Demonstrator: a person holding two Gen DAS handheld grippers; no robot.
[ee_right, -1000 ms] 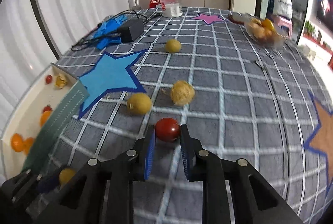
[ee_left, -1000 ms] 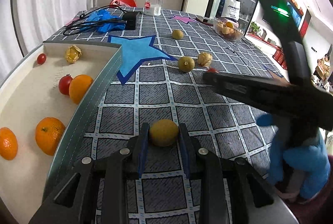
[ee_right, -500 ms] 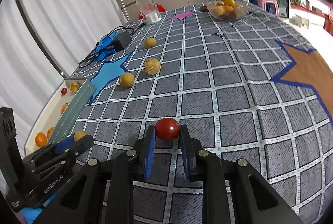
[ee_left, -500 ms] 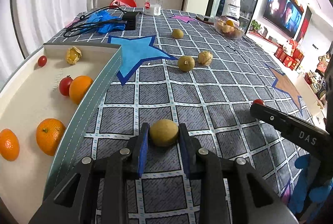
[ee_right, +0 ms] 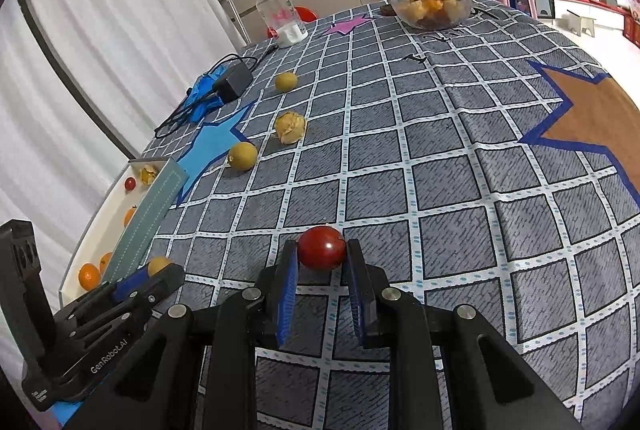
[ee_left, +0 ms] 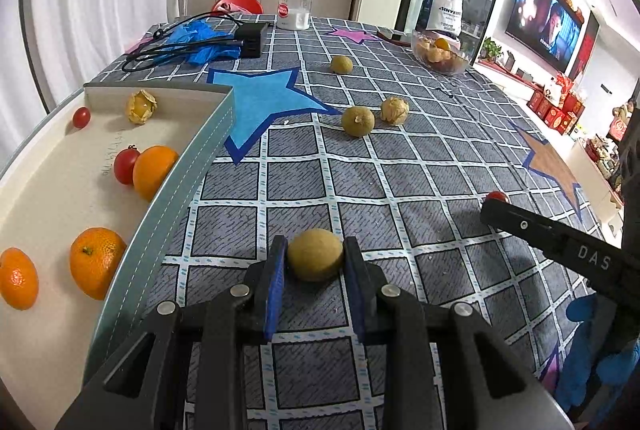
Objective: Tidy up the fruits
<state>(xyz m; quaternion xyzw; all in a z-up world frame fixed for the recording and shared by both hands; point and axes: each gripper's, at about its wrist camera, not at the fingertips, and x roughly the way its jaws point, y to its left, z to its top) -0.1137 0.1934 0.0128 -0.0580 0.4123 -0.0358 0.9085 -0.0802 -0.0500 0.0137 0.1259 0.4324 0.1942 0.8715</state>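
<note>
My left gripper [ee_left: 315,272] is clamped on a yellow-green fruit [ee_left: 315,255], my right gripper [ee_right: 322,272] on a red tomato [ee_right: 321,247]; both are pinched only at the fingertips. Either round fruit could squirt out if I jolt it, I judge. The tray [ee_left: 192,166] lies to the left of my left gripper, its raised wall between us, so I must lift over it. Ahead of both grippers the tablecloth [ee_right: 460,150] is mostly open.

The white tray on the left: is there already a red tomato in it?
Yes, two small red tomatoes lie in the white tray beside the oranges.
</note>
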